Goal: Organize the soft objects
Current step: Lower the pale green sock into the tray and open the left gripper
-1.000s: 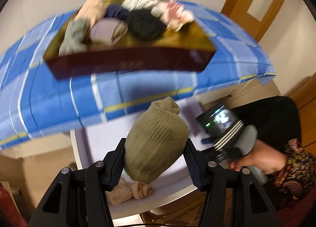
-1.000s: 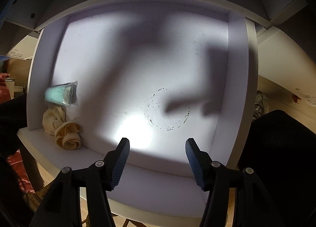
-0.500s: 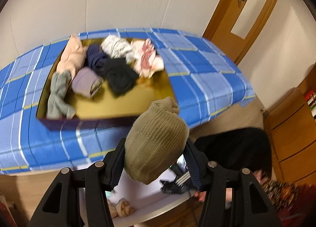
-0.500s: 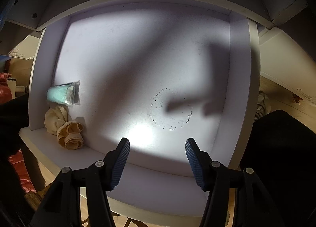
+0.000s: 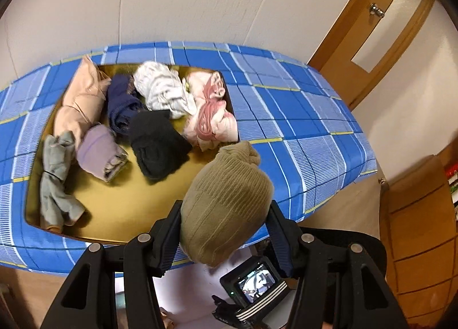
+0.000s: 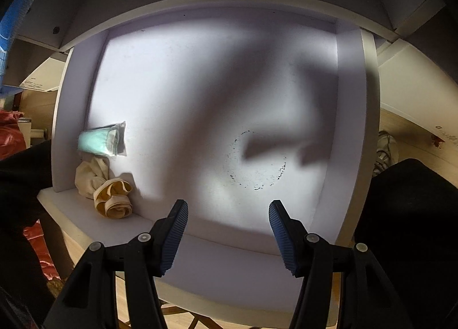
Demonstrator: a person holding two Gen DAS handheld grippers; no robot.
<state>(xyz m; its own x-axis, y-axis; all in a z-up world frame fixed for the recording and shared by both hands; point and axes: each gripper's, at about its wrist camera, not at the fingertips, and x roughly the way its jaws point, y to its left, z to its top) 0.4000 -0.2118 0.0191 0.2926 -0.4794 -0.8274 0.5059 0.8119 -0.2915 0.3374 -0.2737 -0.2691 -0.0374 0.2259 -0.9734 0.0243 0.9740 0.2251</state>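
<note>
Above the gold box, left fingers clamp an olive sock bundle; right fingers spread, empty.

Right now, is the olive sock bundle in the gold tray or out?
Out: the olive sock bundle sits clamped in the left gripper, above the gold tray.

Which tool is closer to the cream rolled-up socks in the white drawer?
Right. The right tool hangs open just above the white drawer, with the cream socks off to one side. The left tool is up over the gold box, holding an olive sock ball.
</note>
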